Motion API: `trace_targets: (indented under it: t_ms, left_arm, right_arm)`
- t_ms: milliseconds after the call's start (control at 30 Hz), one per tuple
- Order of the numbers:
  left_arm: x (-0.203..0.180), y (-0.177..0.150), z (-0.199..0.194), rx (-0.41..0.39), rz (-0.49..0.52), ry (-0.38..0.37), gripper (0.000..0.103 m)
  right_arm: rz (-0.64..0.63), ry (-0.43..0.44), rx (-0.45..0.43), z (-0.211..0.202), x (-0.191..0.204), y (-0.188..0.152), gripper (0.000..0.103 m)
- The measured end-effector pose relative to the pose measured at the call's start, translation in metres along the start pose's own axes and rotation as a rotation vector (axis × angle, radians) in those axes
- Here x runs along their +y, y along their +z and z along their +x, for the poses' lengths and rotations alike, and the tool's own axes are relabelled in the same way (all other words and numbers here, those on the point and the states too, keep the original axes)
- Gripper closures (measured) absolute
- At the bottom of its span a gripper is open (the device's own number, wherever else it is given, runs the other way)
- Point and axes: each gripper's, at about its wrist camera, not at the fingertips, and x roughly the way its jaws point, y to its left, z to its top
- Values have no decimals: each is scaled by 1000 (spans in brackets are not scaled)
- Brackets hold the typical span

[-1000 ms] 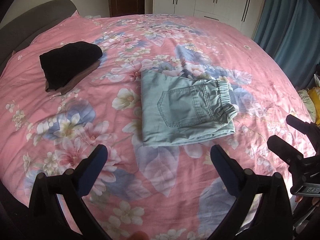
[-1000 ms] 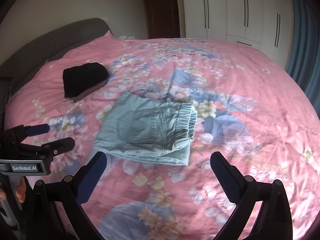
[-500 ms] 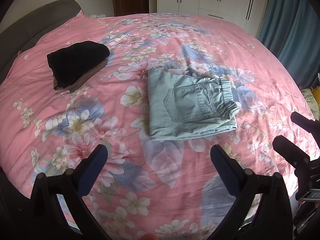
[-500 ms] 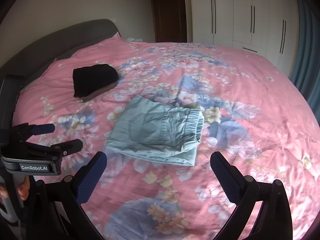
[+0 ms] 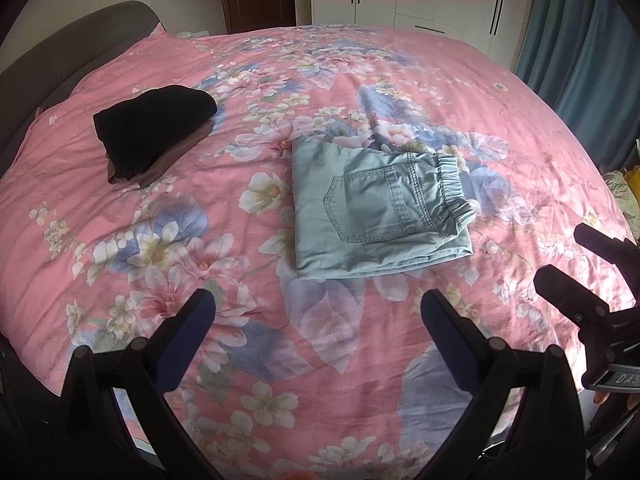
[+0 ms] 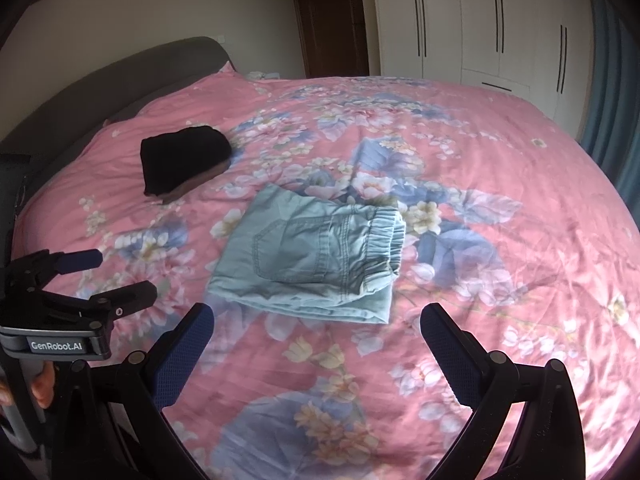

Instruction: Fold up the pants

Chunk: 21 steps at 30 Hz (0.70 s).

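Far ahead and to the left of the left gripper, a folded black garment lies on a brown one on the pink floral bedspread. The left gripper hangs over the near edge of the bed, its blue-padded jaws spread wide and holding nothing. Just ahead of it, between both grippers' lines of sight, the pale green folded pants lie flat, elastic waistband to the right. The right gripper is likewise wide open and empty, the pants just beyond its fingertips.
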Motion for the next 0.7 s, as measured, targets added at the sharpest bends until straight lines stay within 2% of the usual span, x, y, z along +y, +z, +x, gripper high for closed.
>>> trace_targets:
  t_ms: [700]
  left_arm:
    - [3, -1, 3, 5, 11, 9, 0]
  right_arm:
    - [7, 0, 11, 4, -1, -3, 1]
